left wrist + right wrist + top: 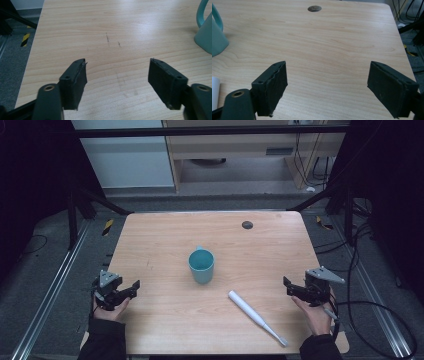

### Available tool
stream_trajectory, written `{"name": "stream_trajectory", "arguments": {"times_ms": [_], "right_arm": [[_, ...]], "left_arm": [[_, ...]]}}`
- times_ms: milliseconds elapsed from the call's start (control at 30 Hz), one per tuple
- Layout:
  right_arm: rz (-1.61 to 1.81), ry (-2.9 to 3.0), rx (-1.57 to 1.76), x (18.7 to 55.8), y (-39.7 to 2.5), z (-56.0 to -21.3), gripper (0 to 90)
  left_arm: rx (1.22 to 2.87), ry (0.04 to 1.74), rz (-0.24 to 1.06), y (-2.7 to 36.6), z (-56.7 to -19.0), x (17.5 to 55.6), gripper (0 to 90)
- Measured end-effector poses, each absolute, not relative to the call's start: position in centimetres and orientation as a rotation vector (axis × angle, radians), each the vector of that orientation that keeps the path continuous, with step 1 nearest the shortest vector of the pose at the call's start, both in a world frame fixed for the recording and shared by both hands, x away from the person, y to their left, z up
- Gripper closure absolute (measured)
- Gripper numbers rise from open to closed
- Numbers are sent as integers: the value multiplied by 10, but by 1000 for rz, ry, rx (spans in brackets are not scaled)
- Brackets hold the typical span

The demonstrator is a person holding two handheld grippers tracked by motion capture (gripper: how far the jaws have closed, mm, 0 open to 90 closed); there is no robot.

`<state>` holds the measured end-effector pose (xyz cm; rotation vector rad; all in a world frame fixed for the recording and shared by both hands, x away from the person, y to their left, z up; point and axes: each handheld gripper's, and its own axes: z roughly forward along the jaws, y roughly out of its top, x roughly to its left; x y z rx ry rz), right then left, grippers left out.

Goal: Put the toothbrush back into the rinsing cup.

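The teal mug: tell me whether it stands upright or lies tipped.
Upright. In the high view the teal mug stands on its base, its round open mouth facing up.
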<state>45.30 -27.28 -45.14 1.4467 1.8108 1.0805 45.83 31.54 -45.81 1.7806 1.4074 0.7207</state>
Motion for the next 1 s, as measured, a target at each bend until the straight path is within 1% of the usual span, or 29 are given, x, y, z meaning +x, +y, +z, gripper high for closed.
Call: {"name": "stream_trajectory", "arguments": {"times_ms": [100, 267, 400, 567, 800, 833, 867, 1000], "right_arm": [[1079, 1835, 1441, 451, -271, -450, 174], [1082, 1886, 1413, 445, -264, -447, 214], [1085, 1932, 1386, 439, -254, -443, 252], [1115, 2010, 1342, 433, -241, -439, 328], [1118, 2146, 1299, 426, -227, -437, 428], [1118, 2146, 1299, 426, -227, -437, 428], [1121, 2192, 1287, 423, -225, -436, 475], [1119, 2231, 1279, 417, -223, -436, 561]], "left_arm": [[1777, 1408, 717, 316, -457, 457, 353], [1775, 1395, 710, 316, -457, 455, 408], [1790, 1384, 700, 315, -459, 456, 424], [1806, 1369, 644, 314, -464, 458, 456], [1829, 1367, 631, 311, -467, 459, 439], [1829, 1367, 631, 311, -467, 459, 442], [1827, 1368, 627, 311, -467, 459, 448], [1829, 1367, 628, 311, -466, 458, 452]]}}
